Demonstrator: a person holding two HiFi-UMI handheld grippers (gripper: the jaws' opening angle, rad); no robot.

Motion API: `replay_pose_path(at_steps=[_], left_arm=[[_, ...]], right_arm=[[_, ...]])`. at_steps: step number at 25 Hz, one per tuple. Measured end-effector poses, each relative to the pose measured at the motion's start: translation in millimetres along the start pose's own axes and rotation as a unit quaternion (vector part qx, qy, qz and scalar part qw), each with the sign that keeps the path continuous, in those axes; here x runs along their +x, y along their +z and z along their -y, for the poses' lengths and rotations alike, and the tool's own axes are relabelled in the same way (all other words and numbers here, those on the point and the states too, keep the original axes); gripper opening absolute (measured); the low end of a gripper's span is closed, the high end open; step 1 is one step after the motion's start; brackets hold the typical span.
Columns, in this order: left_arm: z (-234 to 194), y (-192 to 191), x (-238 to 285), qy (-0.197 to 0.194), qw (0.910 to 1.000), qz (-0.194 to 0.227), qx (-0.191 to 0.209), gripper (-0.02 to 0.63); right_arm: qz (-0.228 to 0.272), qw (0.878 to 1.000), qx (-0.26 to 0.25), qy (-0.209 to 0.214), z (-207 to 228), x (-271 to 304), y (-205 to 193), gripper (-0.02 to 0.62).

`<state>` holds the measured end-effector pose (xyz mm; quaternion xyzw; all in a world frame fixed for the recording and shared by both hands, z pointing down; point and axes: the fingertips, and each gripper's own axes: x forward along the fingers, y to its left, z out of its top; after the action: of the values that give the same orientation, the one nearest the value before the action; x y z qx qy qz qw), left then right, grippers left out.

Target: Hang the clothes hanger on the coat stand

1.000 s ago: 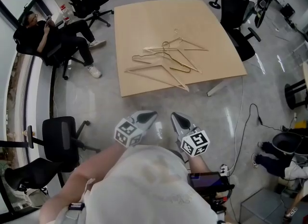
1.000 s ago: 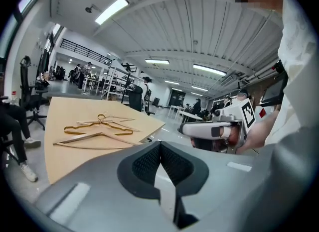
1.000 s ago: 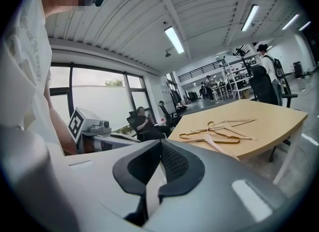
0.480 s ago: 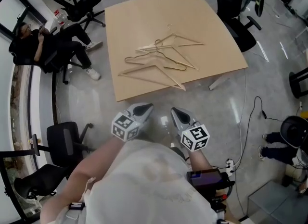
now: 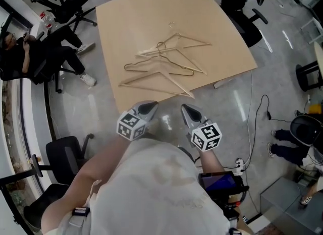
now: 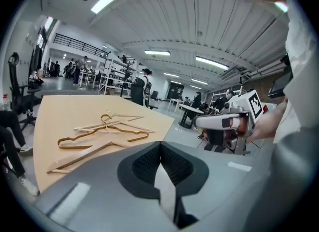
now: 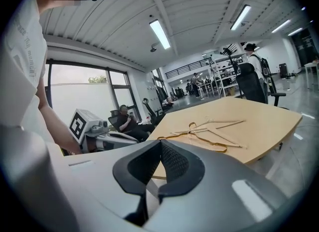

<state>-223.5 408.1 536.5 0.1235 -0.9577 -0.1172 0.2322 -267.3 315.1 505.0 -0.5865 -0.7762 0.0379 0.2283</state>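
Note:
Several clothes hangers lie in a loose heap on the tan table (image 5: 131,17). A gold wire hanger (image 5: 151,62) sits in the middle. A wooden hanger (image 5: 176,83) lies nearest me, and another wooden hanger (image 5: 187,39) lies behind. My left gripper (image 5: 150,106) and right gripper (image 5: 184,109) hover side by side over the floor, just short of the table's near edge. Both are shut and hold nothing. The left gripper view shows the gold wire hanger (image 6: 99,137) beyond the shut left gripper (image 6: 160,149). In the right gripper view the hanger heap (image 7: 204,134) lies beyond the shut right gripper (image 7: 160,146). No coat stand is in view.
A seated person (image 5: 22,60) is at the far left beside black office chairs (image 5: 65,7). Another black chair (image 5: 63,152) stands at my left, and one more chair (image 5: 241,4) is at the table's right. A cable (image 5: 251,128) runs across the shiny grey floor.
The view has drifted, so the table and hangers sit further left in the picture. Both grippers stand closer to the table's near edge. They stay shut and empty.

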Motion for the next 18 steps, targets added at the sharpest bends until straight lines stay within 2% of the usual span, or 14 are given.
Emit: replay_pose_path(at_steps=[4,11,15,18], left_arm=[[-31,-2,11,-0.006,0.9999,-0.012,-0.003,0.002],[-104,-24,25,0.024,0.9976,-0.062,0.018,0.002],[-141,-31,39,0.031,0.9942,-0.092,0.047,0.003],[-171,-41,53,0.043,0.9882,-0.124,0.079,0.016]], right_arm=[[-0.009,1.000,0.006,-0.015,7,22,4,0.011],[-0.027,0.999,0.012,-0.040,11,50,3,0.011],[-0.024,0.997,0.019,-0.064,16,60,7,0.011],[-0.024,0.996,0.025,-0.081,16,64,5,0.011]])
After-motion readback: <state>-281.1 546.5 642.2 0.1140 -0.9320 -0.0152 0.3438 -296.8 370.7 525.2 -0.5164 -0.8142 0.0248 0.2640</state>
